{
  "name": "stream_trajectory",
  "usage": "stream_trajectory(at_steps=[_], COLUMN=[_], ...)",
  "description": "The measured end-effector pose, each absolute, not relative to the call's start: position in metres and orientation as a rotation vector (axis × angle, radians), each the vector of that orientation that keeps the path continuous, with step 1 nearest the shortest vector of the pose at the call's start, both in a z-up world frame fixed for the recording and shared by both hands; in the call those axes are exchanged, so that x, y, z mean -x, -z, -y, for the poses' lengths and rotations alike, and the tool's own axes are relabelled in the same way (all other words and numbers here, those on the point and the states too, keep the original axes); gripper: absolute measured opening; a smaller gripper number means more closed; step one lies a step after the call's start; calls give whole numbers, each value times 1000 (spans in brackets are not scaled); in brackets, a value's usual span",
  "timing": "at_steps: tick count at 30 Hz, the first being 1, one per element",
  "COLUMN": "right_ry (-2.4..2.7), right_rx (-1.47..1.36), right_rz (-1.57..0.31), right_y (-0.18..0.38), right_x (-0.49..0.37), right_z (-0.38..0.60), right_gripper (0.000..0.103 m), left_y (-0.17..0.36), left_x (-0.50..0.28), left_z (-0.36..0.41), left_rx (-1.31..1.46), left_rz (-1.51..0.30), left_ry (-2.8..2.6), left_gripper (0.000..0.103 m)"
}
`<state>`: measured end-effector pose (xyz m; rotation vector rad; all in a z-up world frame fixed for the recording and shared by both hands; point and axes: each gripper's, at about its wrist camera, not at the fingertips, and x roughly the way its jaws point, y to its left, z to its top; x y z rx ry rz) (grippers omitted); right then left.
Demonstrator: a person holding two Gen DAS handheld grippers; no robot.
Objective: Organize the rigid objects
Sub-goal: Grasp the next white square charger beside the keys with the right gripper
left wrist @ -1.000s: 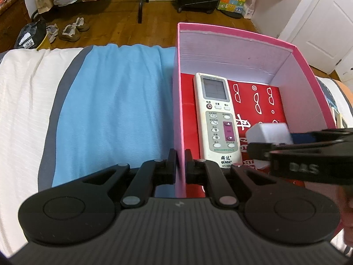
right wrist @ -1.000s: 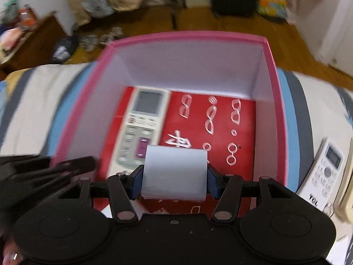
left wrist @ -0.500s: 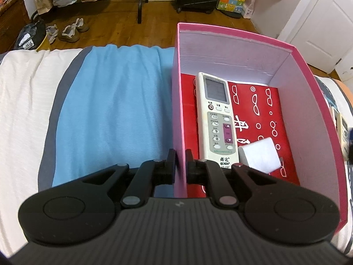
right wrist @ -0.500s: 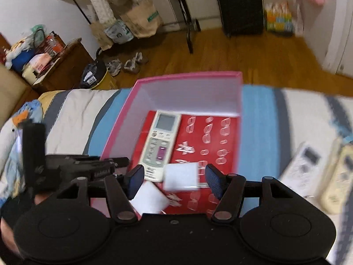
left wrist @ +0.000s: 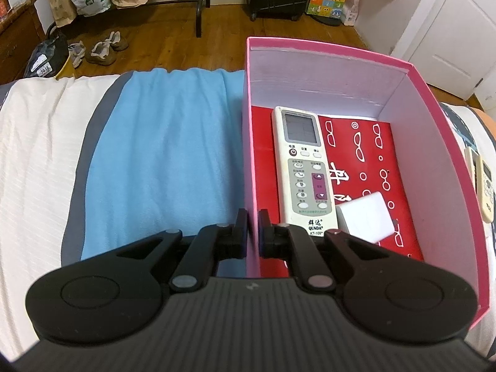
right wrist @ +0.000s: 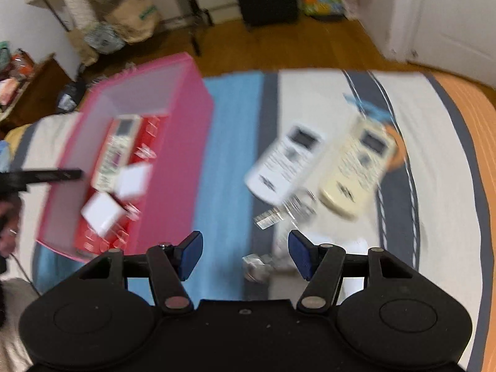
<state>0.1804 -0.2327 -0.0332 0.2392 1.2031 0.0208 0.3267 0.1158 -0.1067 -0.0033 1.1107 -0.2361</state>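
Two remotes, a white remote and a cream remote, lie side by side on the bedspread, long axes slanting up-right, ahead and right of the right gripper, the nearer one, jaws wide and empty. Left gripper pinches the pink box wall, where another remote already lies.

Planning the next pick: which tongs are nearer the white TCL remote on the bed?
Right. The right tongs hover open just short of the white remote; the left tongs clamp the pink box's wall.
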Motion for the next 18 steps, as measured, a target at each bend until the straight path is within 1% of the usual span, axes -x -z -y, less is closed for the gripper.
stream_trajectory(at_steps=[7,11,13,14,15,18], right_ry=[100,158,164,170,171,163], right_rx=[-324,-331,-304,-284,-256,-211], right_rz=[-1282,-1317,-1313,-1298,-1282,-1245], right_y=[94,120,126,126,126,124], right_x=[-176,-184,-189,-191,-192,-191], right_z=[260,267,266,265,264,260], right_gripper=[66,64,61,55,53,52], left_y=[106,108,109,109,110,111], left_x=[-327,-327,-328,-328,-329,-329], left_z=[-115,-115,-114,-113,-113,-112], left_rx=[3,-2,-9,-14,-18,-20], left_rz=[-1115,-1119,-1122,-1123,-1123,-1125], left_ry=[224,223,221,220,220,220], left_gripper=[5,5,5,5,5,5])
